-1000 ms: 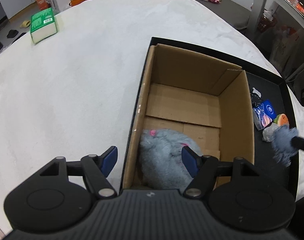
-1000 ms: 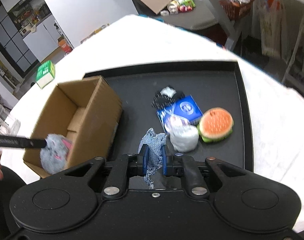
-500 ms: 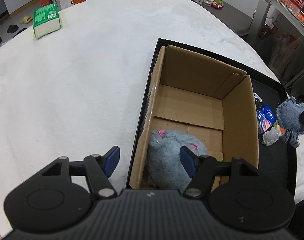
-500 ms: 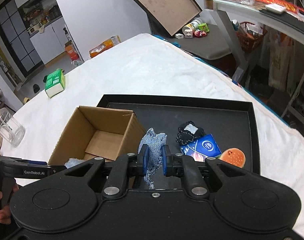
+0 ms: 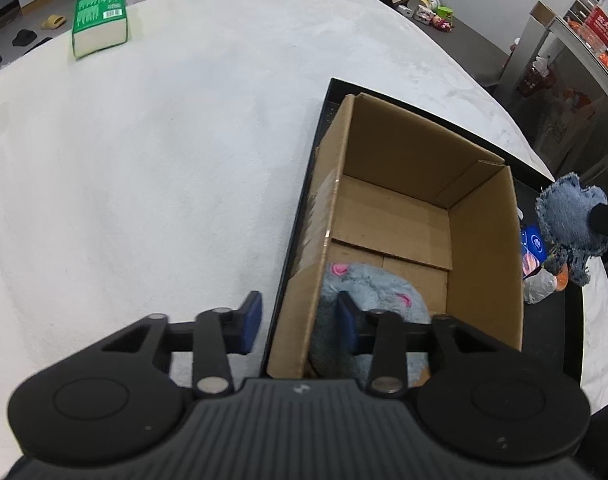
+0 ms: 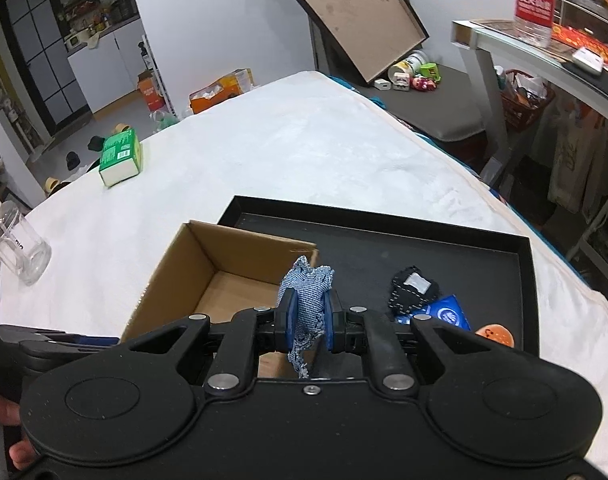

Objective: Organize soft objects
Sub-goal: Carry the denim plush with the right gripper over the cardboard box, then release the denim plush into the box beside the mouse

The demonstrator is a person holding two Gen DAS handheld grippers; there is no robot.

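My right claw point(image 6: 308, 322) is clenched on the denim plush point(image 6: 307, 300), which bulges up between the blue pads and trails a frayed end below them. Since a second ago it has lifted this toy off the black tray point(image 6: 520, 280) and carried it toward the cardboard box point(image 6: 172, 276); it now hangs at the box's near corner, not yet over the opening. From the left wrist view the same toy floats beside the box's right wall.

My left claw point(image 5: 298, 322) has just been narrowing its jaws, which straddle the box's left wall, 1 pad outside and 1 inside against the grey mouse plush point(image 5: 368, 292). I judge it is steadying the box, though the pads do not yet pinch the cardboard.

So 1 soft toy is already boxed and a 2nd is nearly there. An orange burger-like toy point(image 6: 494, 335) and other small items wait on the tray.

Legible writing is scarce: "GenRobot.AI" showed earlier on the other claw's side; the green tissue pack point(image 6: 120, 156) and the blue packet point(image 6: 444, 314) carry print too small to read.
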